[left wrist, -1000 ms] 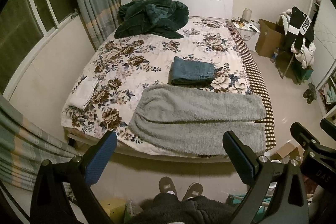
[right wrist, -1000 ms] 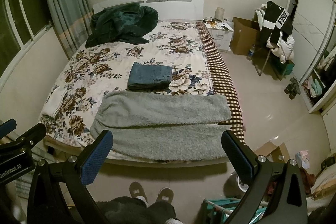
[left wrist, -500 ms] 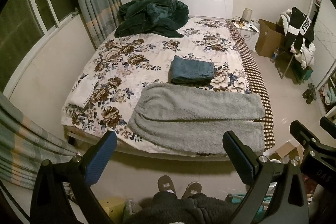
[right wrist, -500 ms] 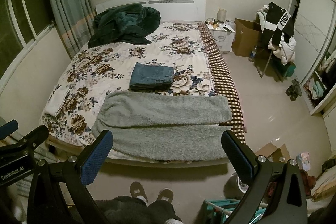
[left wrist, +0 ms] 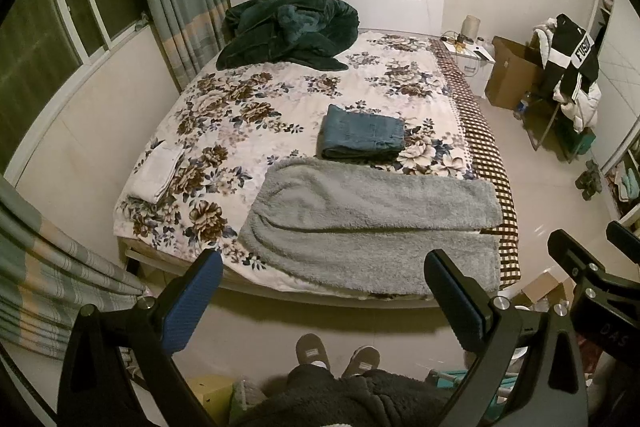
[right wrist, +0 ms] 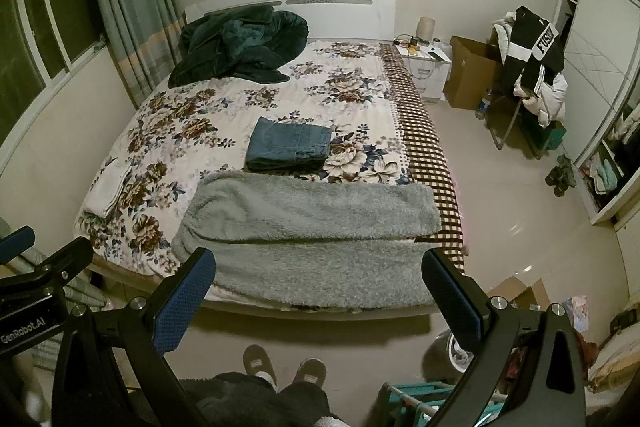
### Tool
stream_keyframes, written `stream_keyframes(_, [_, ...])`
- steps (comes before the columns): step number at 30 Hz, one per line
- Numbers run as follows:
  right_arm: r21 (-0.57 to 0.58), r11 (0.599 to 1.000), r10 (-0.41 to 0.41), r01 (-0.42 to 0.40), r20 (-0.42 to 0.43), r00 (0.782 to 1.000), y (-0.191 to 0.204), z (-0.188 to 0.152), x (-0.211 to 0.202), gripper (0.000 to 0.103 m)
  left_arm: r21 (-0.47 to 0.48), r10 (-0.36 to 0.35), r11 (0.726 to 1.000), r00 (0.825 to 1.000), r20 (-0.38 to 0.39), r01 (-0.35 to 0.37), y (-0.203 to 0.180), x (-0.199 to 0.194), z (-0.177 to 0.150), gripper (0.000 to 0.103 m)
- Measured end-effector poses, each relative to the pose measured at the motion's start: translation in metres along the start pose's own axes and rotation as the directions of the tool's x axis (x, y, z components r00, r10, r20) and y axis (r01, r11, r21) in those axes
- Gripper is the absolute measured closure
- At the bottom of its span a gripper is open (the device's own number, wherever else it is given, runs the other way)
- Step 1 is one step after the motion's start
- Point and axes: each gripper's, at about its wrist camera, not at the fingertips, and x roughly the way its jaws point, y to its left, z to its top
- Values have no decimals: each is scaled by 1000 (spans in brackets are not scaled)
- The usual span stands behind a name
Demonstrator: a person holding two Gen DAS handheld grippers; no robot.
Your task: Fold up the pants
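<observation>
**Pants at the foot of the bed**

The pants (left wrist: 372,223) lie across the near edge of the bed (left wrist: 280,99). Just behind them sit folded jeans (left wrist: 362,138). A folded cloth (left wrist: 158,173) lies at the left edge, a heaped blanket (left wrist: 288,31) by the headboard. A nightstand (right wrist: 426,69) stands right of the bed.

A home bedroom: ahead of the tool stands a bed (left wrist: 472,99) under a floral quilt (left wrist: 240,115), with a curtained window (left wrist: 60,27) to the left, a nightstand (right wrist: 426,67) beyond, and a clothes-draped chair (right wrist: 532,75) and open wardrobe (right wrist: 600,163) to the right.
</observation>
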Motion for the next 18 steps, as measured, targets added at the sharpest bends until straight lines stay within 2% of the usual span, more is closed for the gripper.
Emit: stream_keyframes(18, [-9, 1000, 6, -6, -10, 1000, -2, 0, 6, 0, 4, -6, 1000, 1000, -1, 6, 5, 2, 3, 0])
